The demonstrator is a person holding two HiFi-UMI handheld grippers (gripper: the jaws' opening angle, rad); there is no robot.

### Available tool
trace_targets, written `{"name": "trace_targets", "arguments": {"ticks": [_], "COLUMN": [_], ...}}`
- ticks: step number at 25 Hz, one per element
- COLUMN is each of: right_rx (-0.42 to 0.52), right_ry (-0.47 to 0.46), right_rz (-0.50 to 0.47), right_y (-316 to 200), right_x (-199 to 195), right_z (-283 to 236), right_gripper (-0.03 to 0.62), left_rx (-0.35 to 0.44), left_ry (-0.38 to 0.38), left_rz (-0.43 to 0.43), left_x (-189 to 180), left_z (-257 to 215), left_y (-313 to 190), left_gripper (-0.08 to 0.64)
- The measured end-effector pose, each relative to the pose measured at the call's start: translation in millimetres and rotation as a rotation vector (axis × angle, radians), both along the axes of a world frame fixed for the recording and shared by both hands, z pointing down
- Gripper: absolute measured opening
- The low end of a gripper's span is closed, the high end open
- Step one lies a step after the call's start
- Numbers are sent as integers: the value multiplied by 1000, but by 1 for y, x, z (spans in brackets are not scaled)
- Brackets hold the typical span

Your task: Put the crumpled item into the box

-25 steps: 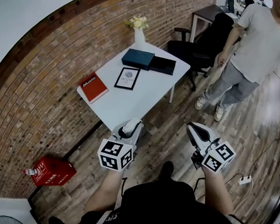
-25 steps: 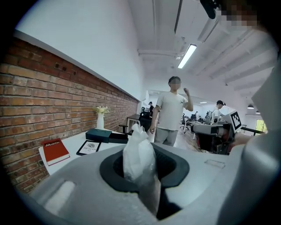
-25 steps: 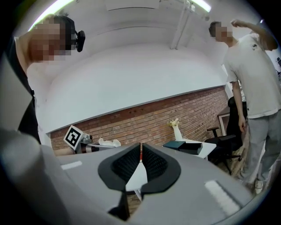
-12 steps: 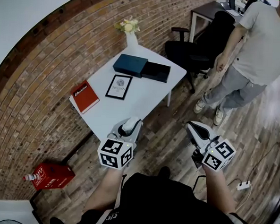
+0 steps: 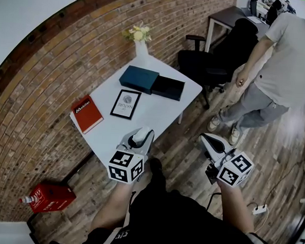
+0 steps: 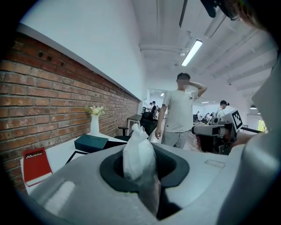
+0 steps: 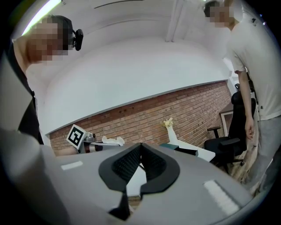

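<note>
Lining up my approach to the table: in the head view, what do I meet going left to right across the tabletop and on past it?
Red book → framed print → black box → black office chair → standing person.

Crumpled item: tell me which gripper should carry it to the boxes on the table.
Left. The left gripper is shut on the crumpled white item and is nearest the white table, with the teal box ahead. The right gripper is shut, empty, out over the floor.
</note>
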State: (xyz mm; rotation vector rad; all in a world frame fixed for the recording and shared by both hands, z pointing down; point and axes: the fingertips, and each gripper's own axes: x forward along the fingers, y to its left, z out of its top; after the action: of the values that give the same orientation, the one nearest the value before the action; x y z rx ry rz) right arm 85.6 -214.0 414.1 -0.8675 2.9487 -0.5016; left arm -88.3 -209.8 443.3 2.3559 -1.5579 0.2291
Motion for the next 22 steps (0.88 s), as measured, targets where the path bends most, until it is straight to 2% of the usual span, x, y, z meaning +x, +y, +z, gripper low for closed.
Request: {"name": "trace_targets", "arguments": {"ticks": [9,13,19,22], "right_rx": [36,19,-10,-28], "right_ry": [40,68,98,108], "right_rz": [24,24,34,33], "right_y": [-101,-141,-179,-192], "right_x": [-53,-82,-112,-111], "right_z": [-15,-12,-3,5], "right_gripper": [0,0,0,0], "left_rx": [29,27,10,-10], "left_ry": [30,45,68,88], "left_rz": [42,65,95,100], "left_x": [-43,-62,-83,-82], "left_z": [-1,0,10,17], "left_y": [-103,-144,-189,-206], "left_gripper": [72,72,71,71]}}
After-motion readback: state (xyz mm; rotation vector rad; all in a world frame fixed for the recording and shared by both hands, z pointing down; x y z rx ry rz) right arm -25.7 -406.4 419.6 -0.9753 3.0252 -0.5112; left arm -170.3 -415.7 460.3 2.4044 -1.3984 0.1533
